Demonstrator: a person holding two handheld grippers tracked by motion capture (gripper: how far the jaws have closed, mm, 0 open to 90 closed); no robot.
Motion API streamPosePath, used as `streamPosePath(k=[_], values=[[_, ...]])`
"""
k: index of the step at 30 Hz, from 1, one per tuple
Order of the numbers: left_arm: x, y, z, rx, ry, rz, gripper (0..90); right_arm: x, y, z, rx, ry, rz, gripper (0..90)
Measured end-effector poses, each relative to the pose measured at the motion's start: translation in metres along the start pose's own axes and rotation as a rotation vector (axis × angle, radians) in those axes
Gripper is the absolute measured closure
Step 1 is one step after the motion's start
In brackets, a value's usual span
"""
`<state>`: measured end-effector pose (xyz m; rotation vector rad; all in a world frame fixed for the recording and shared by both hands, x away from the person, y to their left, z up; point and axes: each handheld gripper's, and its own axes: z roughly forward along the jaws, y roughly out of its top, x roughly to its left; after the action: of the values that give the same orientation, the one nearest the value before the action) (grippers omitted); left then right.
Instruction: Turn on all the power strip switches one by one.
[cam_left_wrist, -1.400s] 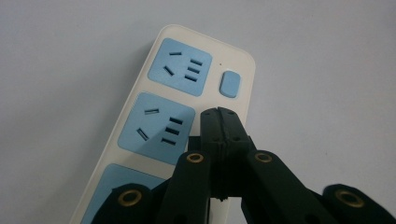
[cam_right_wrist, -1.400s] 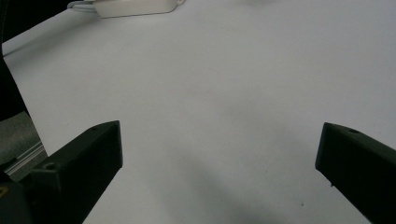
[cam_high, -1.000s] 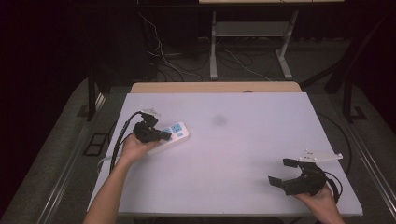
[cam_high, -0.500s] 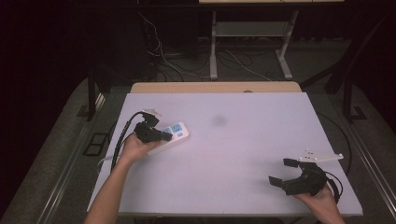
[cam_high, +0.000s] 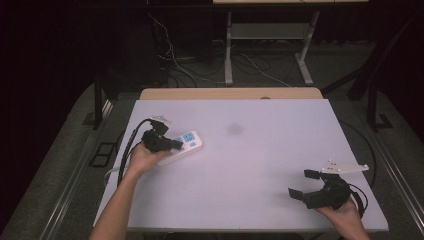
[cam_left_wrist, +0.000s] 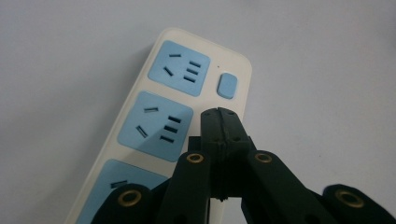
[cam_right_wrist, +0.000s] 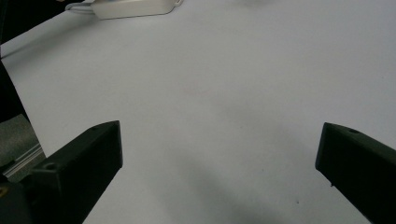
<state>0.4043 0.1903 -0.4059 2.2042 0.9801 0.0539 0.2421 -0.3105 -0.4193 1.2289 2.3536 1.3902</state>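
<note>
The surface (cam_high: 260, 165) is a pale, bare board, with a faint dark smudge (cam_high: 234, 129) to the right of the power strip (cam_high: 186, 145). A wooden edge shows along its far side. Beyond it the room is dark: grey floor, loose cables (cam_high: 200, 65) and the legs of a metal stand (cam_high: 270, 45).

The strip lies on the surface's left part. It is cream with blue socket faces and a blue switch (cam_left_wrist: 228, 85) at its end. No writing on it can be read. Its near end is cut off in the left gripper view, and in the high view the person's left hand (cam_high: 145, 157) covers that end.

The left hand-held gripper (cam_left_wrist: 219, 116) is clenched, jaws pressed together with nothing between them, tips over the strip just beside the switch; whether they touch it I cannot tell.

The right hand-held gripper (cam_high: 306, 184) sits well apart from the strip, near the surface's right front corner, its jaws spread wide and empty over bare board.
</note>
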Motion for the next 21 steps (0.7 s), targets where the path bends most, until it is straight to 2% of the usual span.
streamPosePath(k=[7,21], values=[[-0.002,0.008,-0.009,0.0,0.007,0.013,89.9,0.0,0.0,0.0,0.001,0.001,-0.002,0.6],[-0.01,0.034,-0.014,0.006,0.023,0.059,89.9,0.0,0.0,-0.001,-0.002,-0.004,0.001,0.6]])
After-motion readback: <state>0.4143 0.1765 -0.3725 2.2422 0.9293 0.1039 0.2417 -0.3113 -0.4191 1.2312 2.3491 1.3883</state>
